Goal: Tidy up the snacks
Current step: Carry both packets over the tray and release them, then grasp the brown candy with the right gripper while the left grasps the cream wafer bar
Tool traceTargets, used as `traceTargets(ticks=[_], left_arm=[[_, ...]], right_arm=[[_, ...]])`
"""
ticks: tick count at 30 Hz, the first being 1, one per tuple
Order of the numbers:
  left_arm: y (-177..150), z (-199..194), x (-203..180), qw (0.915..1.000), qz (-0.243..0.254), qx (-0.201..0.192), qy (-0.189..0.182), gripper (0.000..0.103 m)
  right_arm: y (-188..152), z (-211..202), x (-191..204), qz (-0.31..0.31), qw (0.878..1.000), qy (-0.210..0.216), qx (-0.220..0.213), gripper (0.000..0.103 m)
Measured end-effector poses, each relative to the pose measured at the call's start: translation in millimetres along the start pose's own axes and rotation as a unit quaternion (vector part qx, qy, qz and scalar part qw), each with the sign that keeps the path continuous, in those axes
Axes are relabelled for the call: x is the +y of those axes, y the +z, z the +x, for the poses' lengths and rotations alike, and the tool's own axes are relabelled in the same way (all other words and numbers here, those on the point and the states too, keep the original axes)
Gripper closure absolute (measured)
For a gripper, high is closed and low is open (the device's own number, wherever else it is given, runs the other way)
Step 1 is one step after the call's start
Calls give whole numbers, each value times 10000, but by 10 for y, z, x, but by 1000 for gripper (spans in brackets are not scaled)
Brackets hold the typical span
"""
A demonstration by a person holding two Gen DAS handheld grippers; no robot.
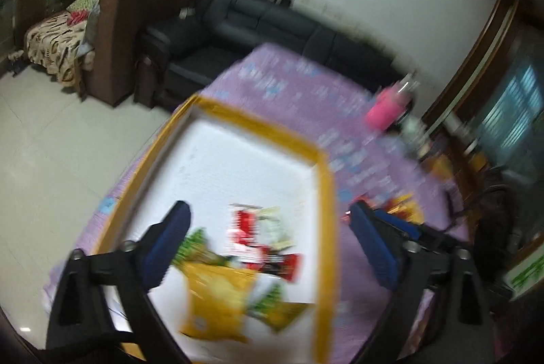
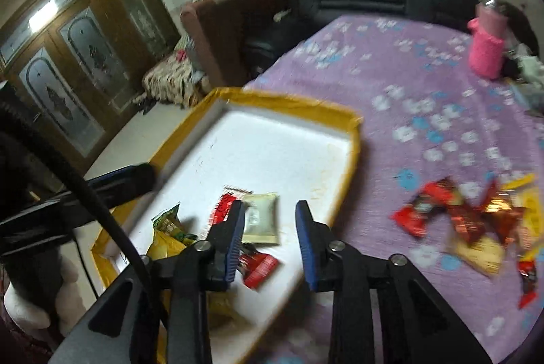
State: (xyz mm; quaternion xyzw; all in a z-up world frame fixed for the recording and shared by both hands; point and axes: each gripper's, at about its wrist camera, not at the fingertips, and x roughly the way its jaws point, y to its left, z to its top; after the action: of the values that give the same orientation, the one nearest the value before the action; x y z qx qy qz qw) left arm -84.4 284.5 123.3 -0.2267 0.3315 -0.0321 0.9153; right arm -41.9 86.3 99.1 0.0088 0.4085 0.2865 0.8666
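Loose snack packets (image 2: 469,221) seen lower right of the empty, part-open right gripper (image 2: 270,228); left gripper (image 1: 272,245) spread wide, empty, over the tray (image 1: 326,194).

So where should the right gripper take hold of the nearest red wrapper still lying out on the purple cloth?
Judging by its pose, the red wrapper lies flat on the cloth, apart from the heap to its right. Best come from above and pinch across its narrow width near the free left end, where nothing overlaps it. The right gripper stands open and empty over the tray.

Black gripper (image 2: 270,224) frames, blue pads, silver screws.
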Motion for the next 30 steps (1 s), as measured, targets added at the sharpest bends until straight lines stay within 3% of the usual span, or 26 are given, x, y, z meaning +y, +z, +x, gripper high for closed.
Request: traceTargets(ticks=[3,6,11,15,20,25,30], left_arm=[[-192,-233,-108,9949,-403,-77,-923,6],[-377,-332,-350,9902,-394,114,-1337,6],[-503,-511,-786,9908,29,20,-1352,6],[-568,-626,-1042,9942,465,-358,-901,6],[-686,-466,-1116,9948,763,-308,-593,6],[-746,-227,-959,9968,635,-21,-475,7],[-711,-135,-789,9984,458,70,-335,7]], right_arm=[[-11,-449,-254,145,9989,-238,-364,72],[-6,-939,-579,402,9952,-492,-738,66],[12,-1757,-1083,671,9813,-1224,-1325,60],[74,-2121,-1412,786,9668,-1793,-1642,50],[99,-1665,-1762,1035,9708,-1851,-1122,48],[-1,-734,-1850,1109,9820,-1512,-226,75],[194,28,-1833,966,9852,-1400,222,76]])
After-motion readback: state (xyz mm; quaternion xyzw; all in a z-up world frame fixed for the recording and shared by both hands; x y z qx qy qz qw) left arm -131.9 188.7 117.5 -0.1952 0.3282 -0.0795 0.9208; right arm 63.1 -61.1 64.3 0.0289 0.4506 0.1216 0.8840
